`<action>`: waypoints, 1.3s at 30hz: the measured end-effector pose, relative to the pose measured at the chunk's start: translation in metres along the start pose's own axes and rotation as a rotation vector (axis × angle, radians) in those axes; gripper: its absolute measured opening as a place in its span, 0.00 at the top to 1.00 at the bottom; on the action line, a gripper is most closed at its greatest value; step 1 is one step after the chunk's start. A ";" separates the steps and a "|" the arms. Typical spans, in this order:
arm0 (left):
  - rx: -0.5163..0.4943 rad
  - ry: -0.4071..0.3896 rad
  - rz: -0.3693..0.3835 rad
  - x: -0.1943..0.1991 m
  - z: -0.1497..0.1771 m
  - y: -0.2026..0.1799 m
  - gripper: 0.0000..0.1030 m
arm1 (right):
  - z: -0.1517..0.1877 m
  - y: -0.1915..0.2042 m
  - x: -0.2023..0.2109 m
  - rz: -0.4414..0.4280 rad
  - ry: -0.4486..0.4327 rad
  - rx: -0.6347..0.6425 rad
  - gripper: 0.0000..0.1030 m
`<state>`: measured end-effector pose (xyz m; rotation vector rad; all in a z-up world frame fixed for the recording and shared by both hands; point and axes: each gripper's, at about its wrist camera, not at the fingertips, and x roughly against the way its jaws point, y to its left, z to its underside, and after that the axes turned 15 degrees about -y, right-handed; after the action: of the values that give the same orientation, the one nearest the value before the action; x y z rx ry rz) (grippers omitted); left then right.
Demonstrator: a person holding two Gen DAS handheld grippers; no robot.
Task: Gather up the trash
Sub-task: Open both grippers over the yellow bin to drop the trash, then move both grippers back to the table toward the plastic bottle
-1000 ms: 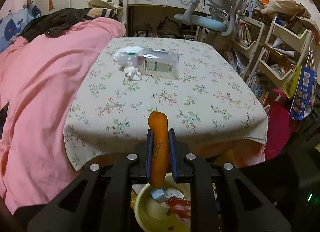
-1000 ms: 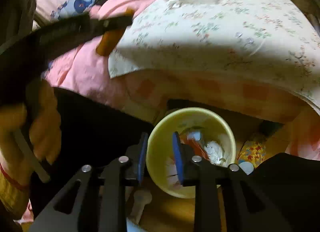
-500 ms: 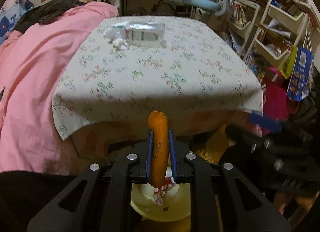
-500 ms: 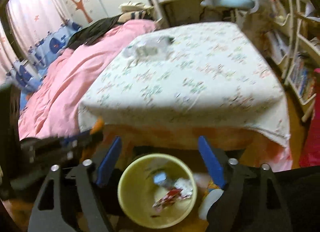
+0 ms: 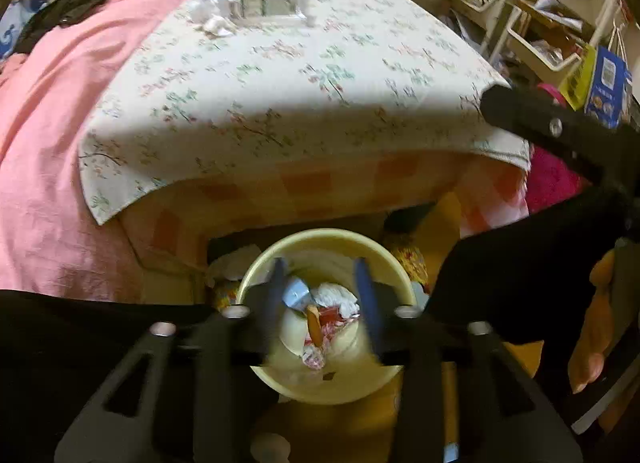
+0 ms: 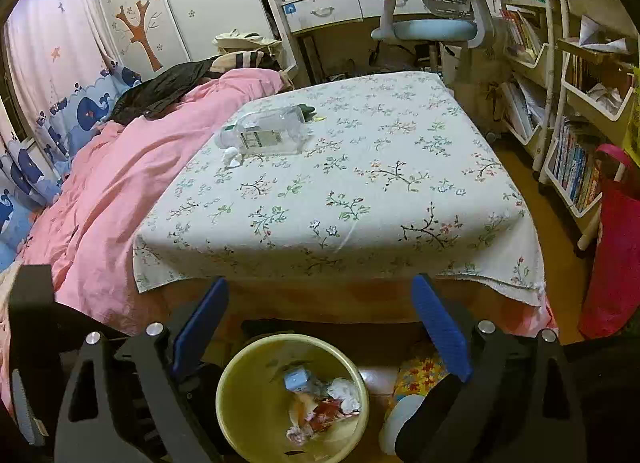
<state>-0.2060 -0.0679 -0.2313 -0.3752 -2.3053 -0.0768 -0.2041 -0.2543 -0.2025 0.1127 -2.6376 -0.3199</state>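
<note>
A yellow trash bin (image 5: 384, 263) stands on the floor in front of the table; it also shows in the right wrist view (image 6: 240, 391). It holds wrappers, crumpled paper and an orange piece (image 5: 313, 322). My left gripper (image 5: 320, 295) is open and empty right above the bin. My right gripper (image 6: 320, 327) is wide open and empty, above the bin, facing the table. On the table (image 6: 360, 191) lie a clear plastic bottle (image 6: 266, 131) and a crumpled white tissue (image 6: 232, 155); both also show in the left wrist view, the bottle (image 5: 268, 7) and the tissue (image 5: 216, 23).
A pink blanket (image 6: 112, 167) lies on the bed left of the table. Shelves of books (image 6: 576, 159) and a red bag (image 6: 612, 247) stand at the right. A blue desk chair (image 6: 436, 19) stands behind the table. My right hand's tool (image 5: 560, 135) crosses the left view.
My left gripper opened and let the orange piece drop into the bin. My right gripper opened wide and swung up from the bin to face the table.
</note>
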 end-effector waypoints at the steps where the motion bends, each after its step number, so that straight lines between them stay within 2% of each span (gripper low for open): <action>1: 0.006 -0.015 -0.014 0.002 -0.001 0.002 0.48 | 0.000 0.000 0.001 0.003 -0.002 0.004 0.13; 10: 0.054 -0.114 -0.091 0.015 -0.012 0.015 0.28 | 0.001 0.002 0.002 0.021 -0.010 0.031 0.11; 16: 0.070 -0.194 -0.140 0.026 -0.019 0.020 0.19 | 0.001 0.006 0.002 0.028 -0.019 0.057 0.09; 21: 0.084 -0.230 -0.161 0.031 -0.024 0.025 0.17 | -0.001 0.012 -0.001 0.028 -0.018 0.088 0.09; 27: 0.034 -0.294 -0.213 0.036 -0.046 0.030 0.13 | -0.017 0.023 -0.006 0.048 -0.046 0.147 0.08; 33: 0.040 -0.312 -0.251 0.030 -0.071 0.043 0.12 | -0.039 0.017 -0.011 0.097 -0.090 0.162 0.07; 39: 0.061 -0.328 -0.277 0.021 -0.093 0.058 0.12 | -0.052 0.023 -0.025 0.087 -0.099 0.197 0.07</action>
<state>-0.1375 -0.0232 -0.1558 -0.0346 -2.6655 -0.0874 -0.1583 -0.2391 -0.1633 0.0472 -2.7571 -0.0372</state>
